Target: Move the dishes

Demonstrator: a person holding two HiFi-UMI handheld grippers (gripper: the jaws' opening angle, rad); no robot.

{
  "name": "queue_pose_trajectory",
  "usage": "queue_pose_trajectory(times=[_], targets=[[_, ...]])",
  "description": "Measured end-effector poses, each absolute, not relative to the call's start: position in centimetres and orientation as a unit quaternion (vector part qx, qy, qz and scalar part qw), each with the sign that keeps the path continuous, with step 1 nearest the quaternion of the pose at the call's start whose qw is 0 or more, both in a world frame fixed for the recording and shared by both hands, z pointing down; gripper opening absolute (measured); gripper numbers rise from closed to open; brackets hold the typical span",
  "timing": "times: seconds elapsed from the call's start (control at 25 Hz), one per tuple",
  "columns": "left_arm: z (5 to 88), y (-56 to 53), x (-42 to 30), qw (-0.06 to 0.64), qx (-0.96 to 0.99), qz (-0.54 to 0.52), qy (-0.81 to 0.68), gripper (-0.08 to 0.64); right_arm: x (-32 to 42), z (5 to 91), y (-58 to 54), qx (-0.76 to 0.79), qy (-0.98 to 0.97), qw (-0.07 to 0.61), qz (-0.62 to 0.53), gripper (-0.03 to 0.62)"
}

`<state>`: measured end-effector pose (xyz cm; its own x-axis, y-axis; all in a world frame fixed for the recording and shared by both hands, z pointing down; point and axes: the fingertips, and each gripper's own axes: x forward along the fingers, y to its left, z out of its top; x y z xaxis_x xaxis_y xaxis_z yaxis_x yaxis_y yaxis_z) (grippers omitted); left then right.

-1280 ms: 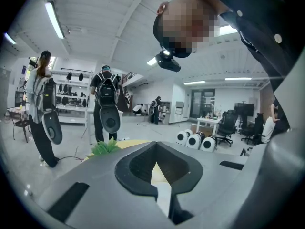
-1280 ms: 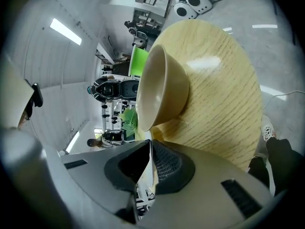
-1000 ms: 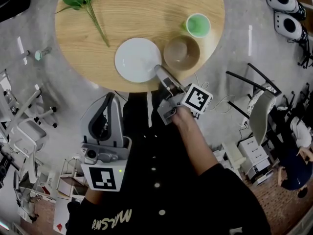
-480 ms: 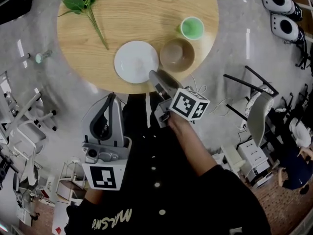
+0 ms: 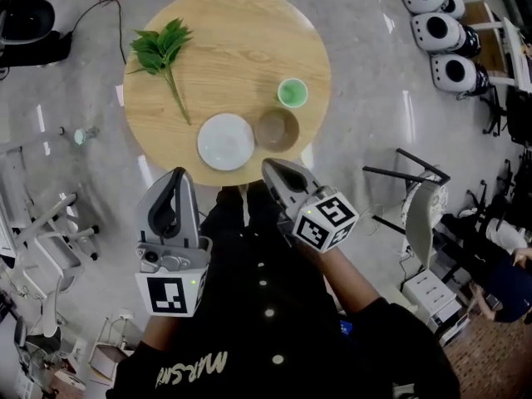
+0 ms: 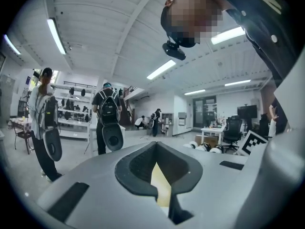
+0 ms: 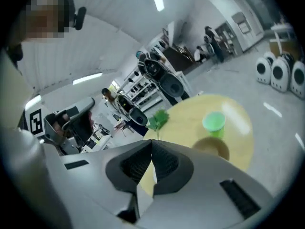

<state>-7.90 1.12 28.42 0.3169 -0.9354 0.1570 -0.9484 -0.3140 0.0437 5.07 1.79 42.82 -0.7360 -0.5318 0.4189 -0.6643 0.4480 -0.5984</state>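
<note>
Both grippers are hovering short of the round pale-wood counter [image 5: 241, 32], over the person's dark clothing, and neither is carrying anything. The left gripper [image 5: 176, 175] is showing its jaws brought together on nothing, and the right gripper [image 5: 268, 165] has just been closing its jaws, which are meeting with nothing between them. The dishes are sitting in a cluster at the counter's near edge. A flat white round plate [image 5: 225, 141] is lying there, with a brown rounded bowl [image 5: 277, 129] just beside it on the right and a small green cup [image 5: 292, 92] just behind the bowl. A green leafy sprig [image 5: 164, 52] is lying well apart to the left. The plate and bowl are looking stiff, smooth and probably slippery, and breakable if they are ceramic. The plate is lying flat, so it is likely asking for a pinch on its raised rim at the near side. The bowl is offering its wall, one jaw inside and one outside. The cup is looking light and easy to tip, so a hold across its body seems safest. Either gripper would be needing to open first.
</note>
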Motion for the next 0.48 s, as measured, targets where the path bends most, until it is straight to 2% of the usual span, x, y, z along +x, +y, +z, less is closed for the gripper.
queue_pose_trajectory(times=[0.32,0.48], targets=[[21.3,0.9,-6.8,0.012,0.814,0.014,-0.581,0.017,9.5,27.9,-3.8,0.393,-0.903,0.056,0.164,-0.002],[18.5,1.0,-7.1,-0.031,0.818,-0.003,-0.575,0.017,11.4,22.8,-4.6,0.420,-0.899,0.015,0.120,-0.002]])
